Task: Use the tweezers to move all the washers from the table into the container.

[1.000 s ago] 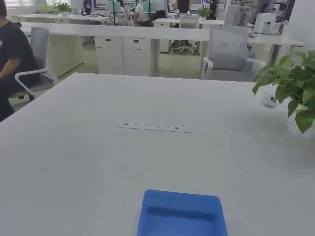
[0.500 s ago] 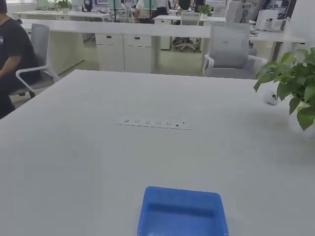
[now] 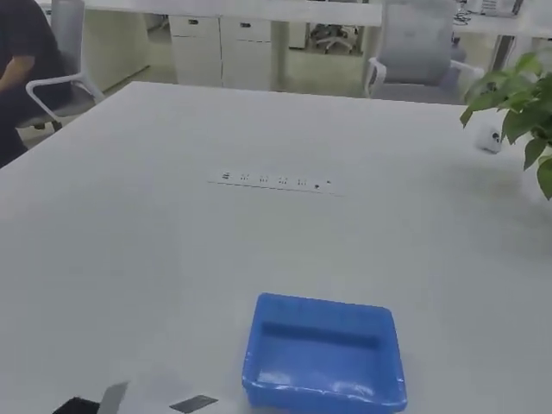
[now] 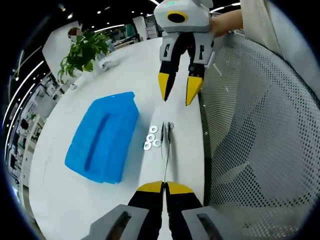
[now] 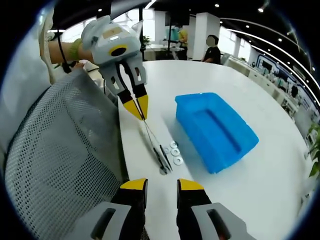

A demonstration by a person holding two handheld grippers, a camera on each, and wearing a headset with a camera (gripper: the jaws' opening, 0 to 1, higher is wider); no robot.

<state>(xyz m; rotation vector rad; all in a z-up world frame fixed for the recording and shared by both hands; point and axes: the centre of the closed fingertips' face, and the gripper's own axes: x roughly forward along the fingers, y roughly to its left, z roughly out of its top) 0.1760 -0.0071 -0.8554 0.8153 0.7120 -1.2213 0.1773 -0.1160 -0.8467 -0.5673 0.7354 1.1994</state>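
My left gripper (image 4: 164,187) is clamped on the tweezers (image 4: 166,150). My right gripper (image 5: 161,185) stands apart. The washers (image 4: 151,138) lie on the table beside the tweezer tips, with the blue container (image 4: 102,135) at their nine o'clock.

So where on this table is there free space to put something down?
Broad bare table beyond the blue container, up to the socket strip and the plant. Crowded: the near edge beside the container, where washers, tweezers, left gripper and right gripper meet.
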